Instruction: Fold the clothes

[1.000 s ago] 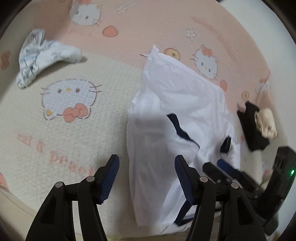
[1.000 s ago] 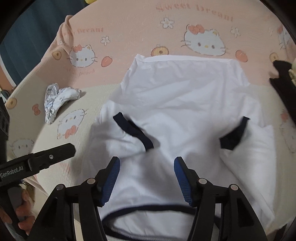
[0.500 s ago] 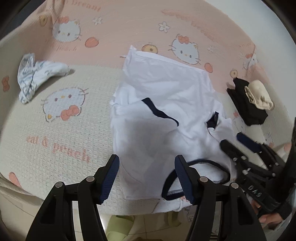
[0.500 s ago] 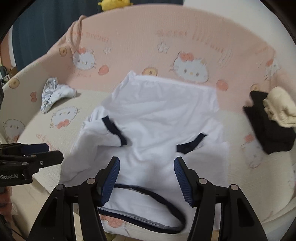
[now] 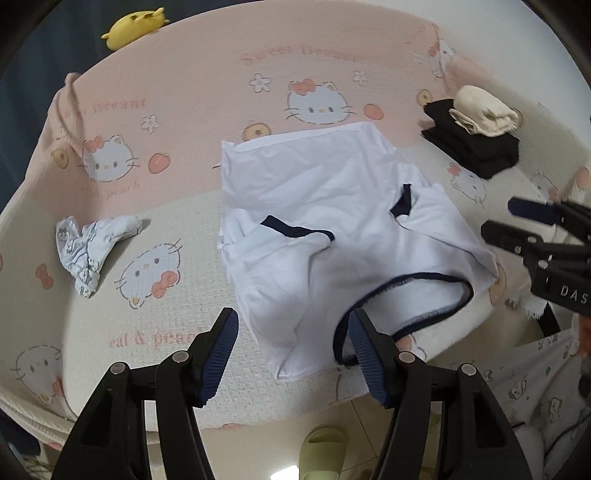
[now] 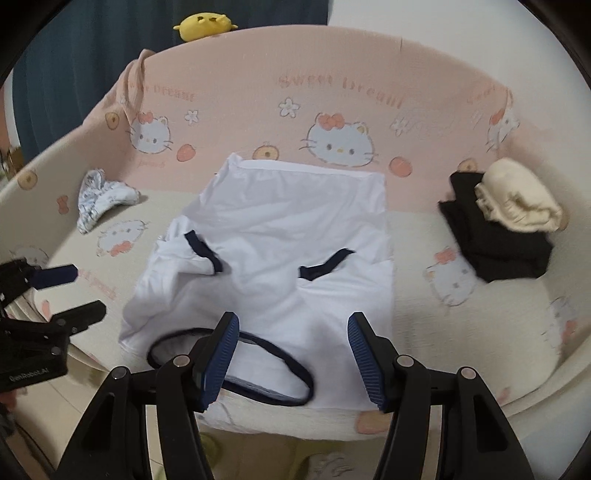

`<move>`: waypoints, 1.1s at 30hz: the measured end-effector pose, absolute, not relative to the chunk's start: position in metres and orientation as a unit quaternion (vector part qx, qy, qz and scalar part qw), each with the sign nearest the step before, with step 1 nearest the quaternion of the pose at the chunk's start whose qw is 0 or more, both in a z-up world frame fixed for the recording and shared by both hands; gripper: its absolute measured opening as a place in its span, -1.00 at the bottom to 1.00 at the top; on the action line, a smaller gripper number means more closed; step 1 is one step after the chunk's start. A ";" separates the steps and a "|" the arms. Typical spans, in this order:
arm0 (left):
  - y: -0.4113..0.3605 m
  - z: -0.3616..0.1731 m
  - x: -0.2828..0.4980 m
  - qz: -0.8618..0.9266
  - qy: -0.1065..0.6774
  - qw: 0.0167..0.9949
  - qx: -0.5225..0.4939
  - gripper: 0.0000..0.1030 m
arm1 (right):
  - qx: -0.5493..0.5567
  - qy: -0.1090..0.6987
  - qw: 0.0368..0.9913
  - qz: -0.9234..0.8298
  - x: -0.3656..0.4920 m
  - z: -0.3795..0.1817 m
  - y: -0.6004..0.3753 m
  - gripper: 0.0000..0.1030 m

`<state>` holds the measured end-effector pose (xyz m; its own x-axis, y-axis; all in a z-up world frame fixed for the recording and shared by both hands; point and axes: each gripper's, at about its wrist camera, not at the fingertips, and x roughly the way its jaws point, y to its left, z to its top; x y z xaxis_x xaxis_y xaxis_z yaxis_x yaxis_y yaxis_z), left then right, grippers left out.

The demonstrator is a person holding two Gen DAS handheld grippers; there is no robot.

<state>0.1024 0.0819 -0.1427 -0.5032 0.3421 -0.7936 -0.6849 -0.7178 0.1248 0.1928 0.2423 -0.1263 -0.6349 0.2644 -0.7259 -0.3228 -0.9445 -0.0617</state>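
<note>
A: Now, we record status. Our left gripper and right gripper both have their jaws spread wide, nothing between the pads. The white T-shirt lies ahead of both claws on the blanket-covered sofa, its neckline nearest us and the hem farthest away against the pink backrest.

B: What differs from a second ago?

A: We have pulled both grippers back and up. A second ago the claws sat close over the shirt body; now the whole garment is in view, and the neckline sits just past the fingertips. Both sleeves, with their dark cuffs, are turned in onto the shirt body, as they were a second ago.

B: What does that mean for the task?

A: We judge the sleeve folds complete and released. The shirt stays put without support, so the fold is stable. The remaining step is probably the lengthwise fold: collar end carried toward the hem, or the reverse.

B: Any caution?

A: The sleeve left of the right claw is bunched and uneven; it may slip open when we lift the near edge. We should pinch both layers together.

B: Other items?

A: A patterned garment lies well to the left of the left claw. A black folded stack with a cream garment on top sits well to the right of the right claw, apart from the shirt. A yellow plush toy rests on the backrest.
</note>
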 end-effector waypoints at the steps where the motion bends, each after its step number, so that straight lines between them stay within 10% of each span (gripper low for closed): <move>1: 0.082 -0.143 0.103 0.838 0.219 0.306 -0.395 0.16 | -0.395 0.028 0.161 0.904 0.194 -0.125 0.241 0.18; 14: 0.090 -0.151 0.117 0.834 0.286 0.269 -0.388 0.16 | -0.407 0.002 0.159 0.899 0.205 -0.118 0.255 0.24; 33: 0.112 -0.220 0.130 0.759 0.492 0.289 -0.312 0.16 | -0.477 -0.278 0.159 0.818 0.200 -0.191 0.234 0.27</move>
